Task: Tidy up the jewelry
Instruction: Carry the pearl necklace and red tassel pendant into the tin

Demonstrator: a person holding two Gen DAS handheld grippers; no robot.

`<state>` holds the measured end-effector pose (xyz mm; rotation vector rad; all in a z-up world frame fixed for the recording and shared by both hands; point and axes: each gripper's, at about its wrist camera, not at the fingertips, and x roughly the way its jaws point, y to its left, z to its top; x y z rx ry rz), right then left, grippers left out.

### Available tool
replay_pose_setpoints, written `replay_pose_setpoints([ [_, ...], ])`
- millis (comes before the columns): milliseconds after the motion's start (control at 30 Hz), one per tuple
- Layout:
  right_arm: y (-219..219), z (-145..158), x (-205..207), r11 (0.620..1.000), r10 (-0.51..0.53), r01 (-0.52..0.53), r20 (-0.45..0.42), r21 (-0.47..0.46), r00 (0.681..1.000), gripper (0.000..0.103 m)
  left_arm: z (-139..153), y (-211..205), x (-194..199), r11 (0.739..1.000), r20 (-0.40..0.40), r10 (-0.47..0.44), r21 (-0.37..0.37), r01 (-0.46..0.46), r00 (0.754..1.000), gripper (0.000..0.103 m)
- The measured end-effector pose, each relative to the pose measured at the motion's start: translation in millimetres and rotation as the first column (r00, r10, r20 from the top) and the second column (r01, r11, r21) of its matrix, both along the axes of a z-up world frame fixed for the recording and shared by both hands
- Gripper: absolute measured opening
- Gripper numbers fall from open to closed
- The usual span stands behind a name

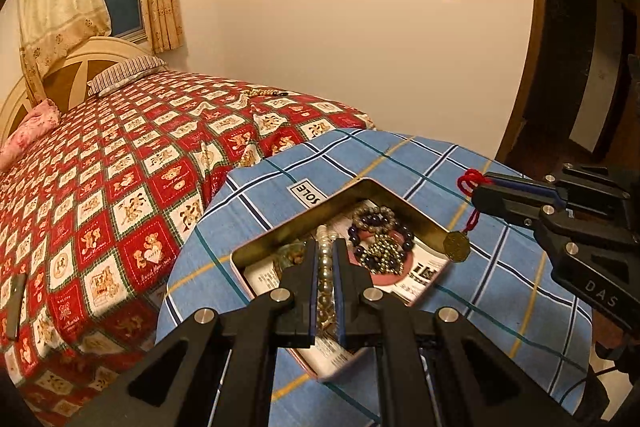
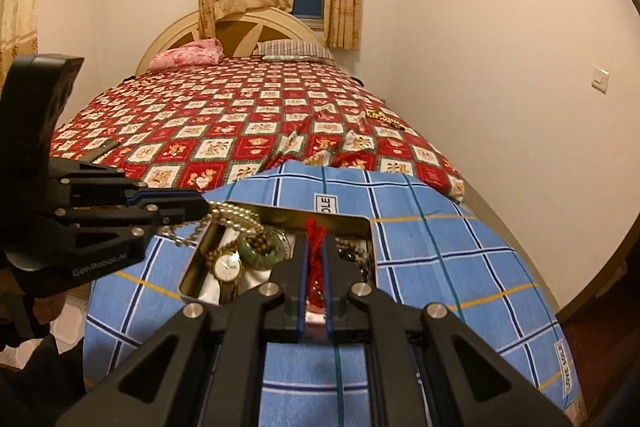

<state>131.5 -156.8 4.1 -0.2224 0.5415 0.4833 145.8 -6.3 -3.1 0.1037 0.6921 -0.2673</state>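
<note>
Bed (image 1: 120, 163): on my left, under a red teddy-bear quilt; a gold bead string (image 1: 266, 92) lies on it by the wall.
Tabletop (image 1: 400, 163): covered by a blue plaid cloth, just beside the bed's foot.
Tin (image 1: 384, 193): open on the cloth, holding dark bead bracelets (image 1: 380, 227), a gold wristwatch (image 2: 228, 265) and a green bangle (image 2: 262, 251).
Left gripper (image 1: 327, 247): my jaws are pinched narrow on a pearl necklace (image 1: 325, 267), which hangs over the tin.
Right gripper (image 2: 316, 243): my jaws are clamped on a red cord (image 1: 472, 181); its brass medallion (image 1: 456, 246) dangles at the tin's right corner.
</note>
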Motion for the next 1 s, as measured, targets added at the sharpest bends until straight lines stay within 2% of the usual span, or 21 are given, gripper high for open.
replay_pose_setpoints([
  [300, 9, -6, 28, 1.000, -0.005, 0.005, -0.032, 0.010, 0.999, 0.008, -10, -4, 23, 1.000, -0.014, 0.017, 0.013, -0.017, 1.000, 0.006],
  [1000, 18, -49, 78, 0.999, -0.045, 0.043, -0.128, -0.021, 0.991, 0.008, -50, -4, 49, 0.999, -0.092, 0.047, 0.026, -0.045, 0.995, 0.006],
])
